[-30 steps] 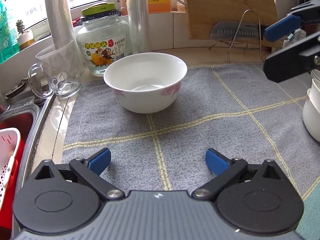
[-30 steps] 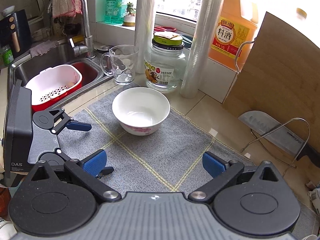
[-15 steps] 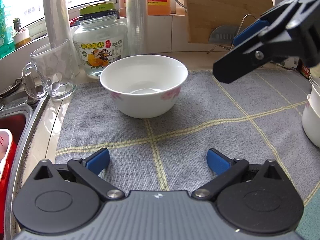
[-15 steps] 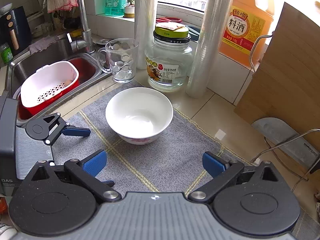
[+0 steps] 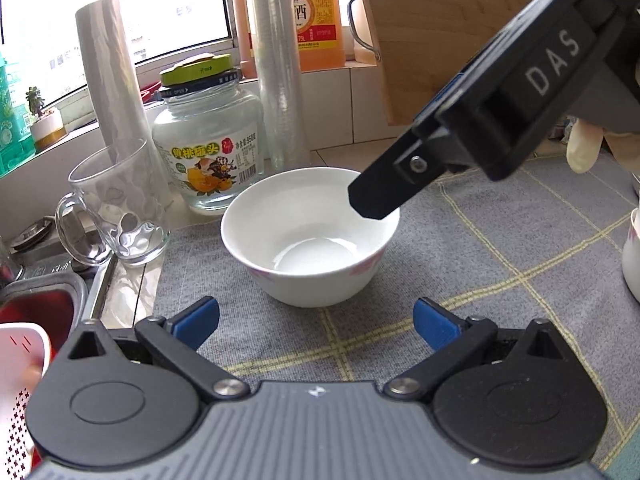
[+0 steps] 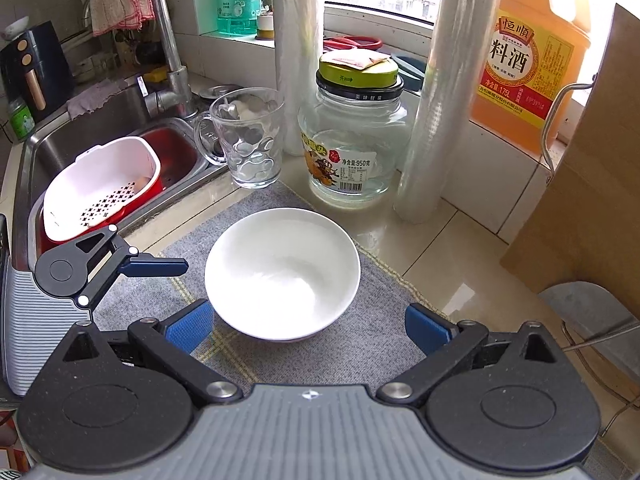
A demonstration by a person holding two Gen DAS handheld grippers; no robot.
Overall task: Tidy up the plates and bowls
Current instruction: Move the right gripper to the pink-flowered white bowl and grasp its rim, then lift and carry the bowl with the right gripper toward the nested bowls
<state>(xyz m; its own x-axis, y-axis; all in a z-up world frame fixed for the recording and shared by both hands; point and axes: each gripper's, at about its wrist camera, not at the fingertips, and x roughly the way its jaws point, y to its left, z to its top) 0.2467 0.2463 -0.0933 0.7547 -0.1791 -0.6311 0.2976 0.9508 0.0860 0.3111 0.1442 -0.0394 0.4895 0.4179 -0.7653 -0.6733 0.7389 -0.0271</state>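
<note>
A white bowl (image 6: 282,274) stands upright and empty on a grey mat (image 6: 360,344) crossed by yellow lines, near the mat's far corner; faint pink flowers mark its outer wall in the left wrist view (image 5: 310,238). The mat lies on the table (image 6: 448,256), a glossy pale surface beside a steel sink (image 6: 100,120).

The right gripper (image 6: 308,326) hangs over the bowl's near side with its jaws spread wide, one blue pad (image 6: 190,326) at each side of the bowl and neither touching it. In the left wrist view the right gripper's dark finger reaches down across the bowl's far right rim (image 5: 400,184).

The left gripper (image 5: 316,320) sits low over the mat just short of the bowl, jaws likewise released and holding nothing.

Behind the bowl stand a glass mug (image 6: 248,136), a glass jar (image 6: 354,140) with a green lid, and two rolls of clear film (image 6: 440,100). An orange bottle (image 6: 528,60) sits on the sill and a wooden cutting board (image 6: 600,200) leans at the right. A white colander (image 6: 100,188) rests in a red basin in the sink. At the right edge of the left wrist view, part of another white bowl (image 5: 632,256) shows.
</note>
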